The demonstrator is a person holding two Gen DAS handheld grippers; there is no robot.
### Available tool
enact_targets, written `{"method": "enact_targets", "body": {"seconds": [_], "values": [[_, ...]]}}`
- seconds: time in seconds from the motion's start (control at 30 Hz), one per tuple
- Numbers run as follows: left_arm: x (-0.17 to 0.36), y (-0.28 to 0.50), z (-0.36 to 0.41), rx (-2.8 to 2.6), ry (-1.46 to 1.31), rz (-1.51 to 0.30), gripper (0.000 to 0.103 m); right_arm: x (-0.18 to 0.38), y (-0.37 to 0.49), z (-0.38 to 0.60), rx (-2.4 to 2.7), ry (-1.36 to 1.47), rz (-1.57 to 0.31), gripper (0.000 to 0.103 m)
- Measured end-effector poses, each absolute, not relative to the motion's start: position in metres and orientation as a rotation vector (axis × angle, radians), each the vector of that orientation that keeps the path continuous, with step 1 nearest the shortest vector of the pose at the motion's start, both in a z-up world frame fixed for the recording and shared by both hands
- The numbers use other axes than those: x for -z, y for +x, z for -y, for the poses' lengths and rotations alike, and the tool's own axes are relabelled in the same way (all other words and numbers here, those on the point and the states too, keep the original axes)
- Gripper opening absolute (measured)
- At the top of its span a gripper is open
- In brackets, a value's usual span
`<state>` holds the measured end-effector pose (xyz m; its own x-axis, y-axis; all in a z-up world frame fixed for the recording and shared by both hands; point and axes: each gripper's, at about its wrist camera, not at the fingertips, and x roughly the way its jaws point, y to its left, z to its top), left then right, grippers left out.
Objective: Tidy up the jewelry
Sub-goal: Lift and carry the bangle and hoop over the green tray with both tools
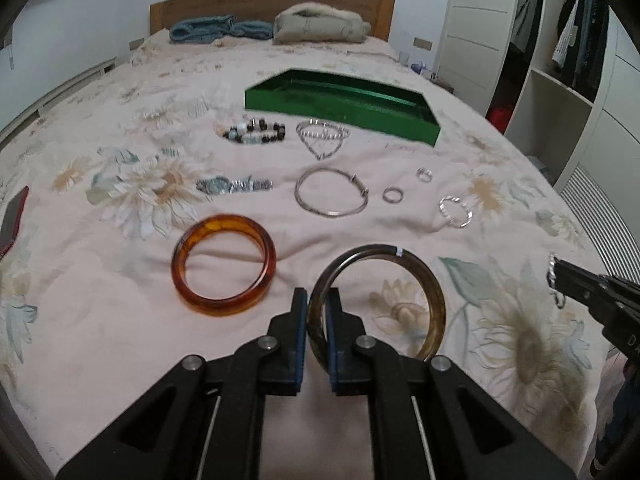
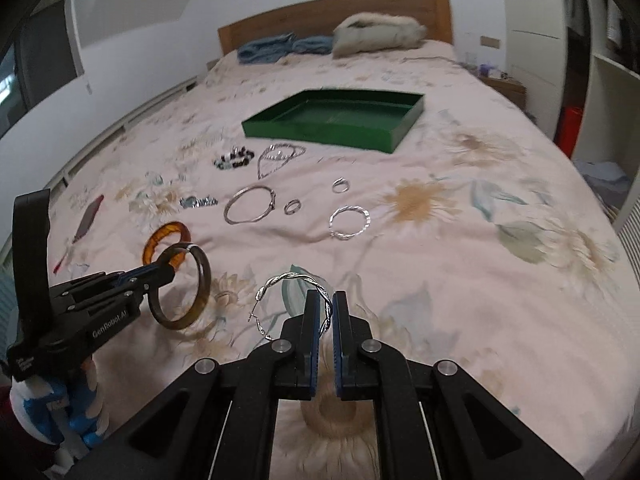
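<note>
My left gripper (image 1: 317, 300) is shut on a dark brown bangle (image 1: 420, 276), held upright above the bed; it also shows in the right wrist view (image 2: 200, 280). My right gripper (image 2: 325, 300) is shut on a twisted silver hoop earring (image 2: 288, 278). A green tray (image 1: 360, 114) lies farther up the bed, also in the right wrist view (image 2: 320, 130). On the bedspread lie an amber bangle (image 1: 224, 264), a silver bangle (image 1: 331, 192), a second twisted hoop (image 1: 456, 211), two rings (image 1: 391, 195) (image 1: 424, 175), a watch (image 1: 234, 185), a bead bracelet (image 1: 254, 130) and a chain necklace (image 1: 323, 136).
A floral bedspread (image 1: 120, 320) covers the bed. A red phone (image 1: 14, 220) lies at the left edge. Folded blue cloth (image 1: 216, 30) and a beige pillow (image 1: 320, 24) lie by the headboard. A wardrobe (image 1: 560, 60) stands to the right.
</note>
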<state>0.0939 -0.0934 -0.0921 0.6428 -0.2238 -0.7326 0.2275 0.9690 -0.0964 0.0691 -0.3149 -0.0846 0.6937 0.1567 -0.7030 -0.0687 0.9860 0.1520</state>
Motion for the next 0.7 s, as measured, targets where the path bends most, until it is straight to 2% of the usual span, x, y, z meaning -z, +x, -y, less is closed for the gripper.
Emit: {"method": "enact_targets", "body": {"seconds": [0.37,0.7], "values": [[0.025,0.081,0.071,0.282,-0.05,-0.719,0.008,0.023,0.029,0.321,-0.093,0.108,-0.654,0.006],[-0.069,0.118,0.062,0.276,-0.054,-0.583,0.008,-0.054,0.058,0.332,-0.059,0.081,-0.52,0.006]]}}
